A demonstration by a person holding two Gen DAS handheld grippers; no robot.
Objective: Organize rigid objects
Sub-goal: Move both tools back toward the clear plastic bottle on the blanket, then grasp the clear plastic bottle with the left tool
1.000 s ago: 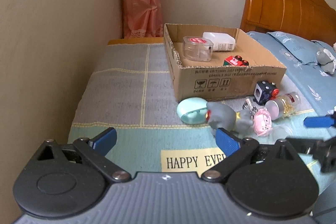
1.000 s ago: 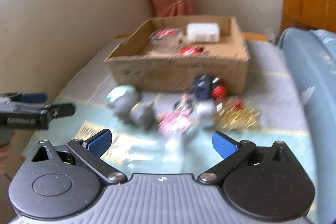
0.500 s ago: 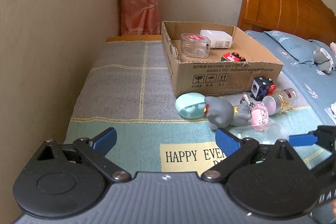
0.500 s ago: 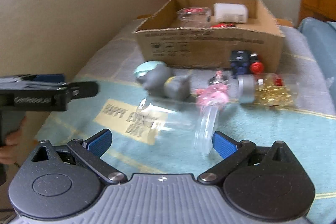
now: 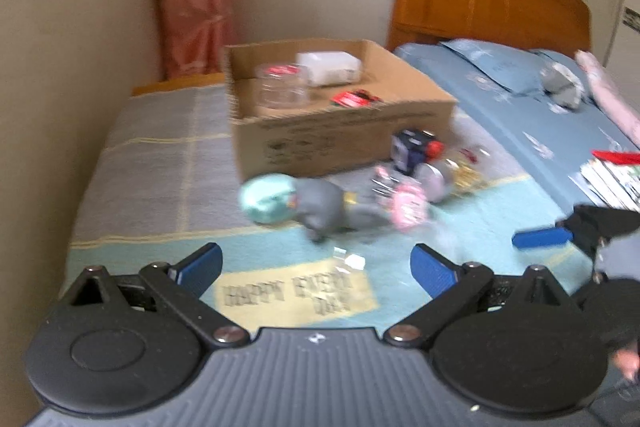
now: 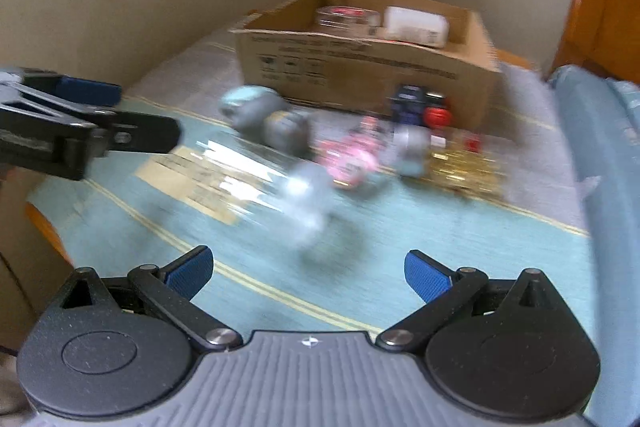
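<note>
Beige walls and a wooden headboard frame the left wrist view, where the left hand-held gripper (image 5: 316, 267) gapes empty above the bed (image 5: 152, 163); the cardboard box (image 5: 340, 131) already holds three items. From the right wrist, the right hand-held gripper (image 6: 308, 271), spread wide and empty, faces a clear glass jar (image 6: 260, 183) lying nearest, with several toys (image 6: 288, 127) left outside.

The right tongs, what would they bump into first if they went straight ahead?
Probably the clear jar lying on the mat, right in front of the open right tongs. The picture is blurry, so depth is uncertain.
</note>
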